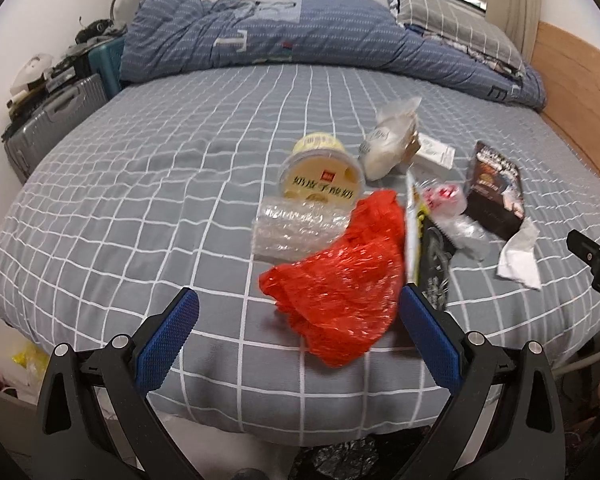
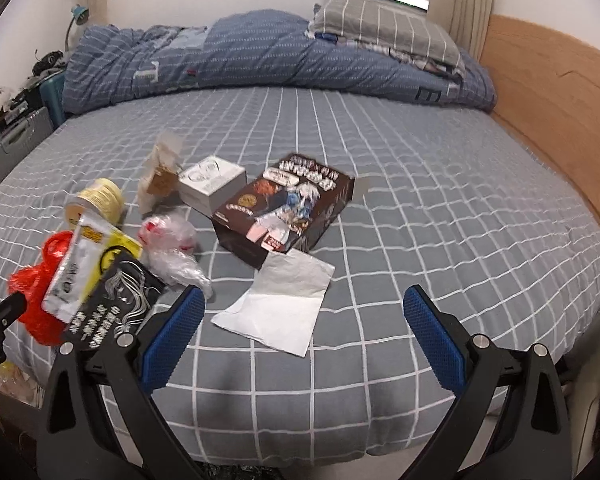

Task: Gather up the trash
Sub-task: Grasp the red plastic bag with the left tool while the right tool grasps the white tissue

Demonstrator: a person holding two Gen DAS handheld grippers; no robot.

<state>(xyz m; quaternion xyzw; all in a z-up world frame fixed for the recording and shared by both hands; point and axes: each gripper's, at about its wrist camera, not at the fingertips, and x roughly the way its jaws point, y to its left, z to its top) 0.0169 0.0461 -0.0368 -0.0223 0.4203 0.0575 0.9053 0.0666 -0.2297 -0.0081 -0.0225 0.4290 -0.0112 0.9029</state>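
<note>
The bed sheet [image 2: 420, 220] is patterned in grey with a white grid. A blue quilt [image 2: 260, 56] with fine pale stripes is seen behind it, and a grey pillow [image 2: 384, 24] with white checks. The plastic bag [image 1: 340, 276] is coloured bright red. The yogurt cup [image 1: 320, 172] is printed in pale yellow with a small red mark. A dark brown box [image 2: 284, 204] is decorated with a cartoon figure. The tissue [image 2: 276, 304] is white. Blue textured pads on black frames are shown on the left gripper [image 1: 296, 344] and the right gripper [image 2: 300, 340]. The headboard [image 2: 552, 92] is finished in light wood.
</note>
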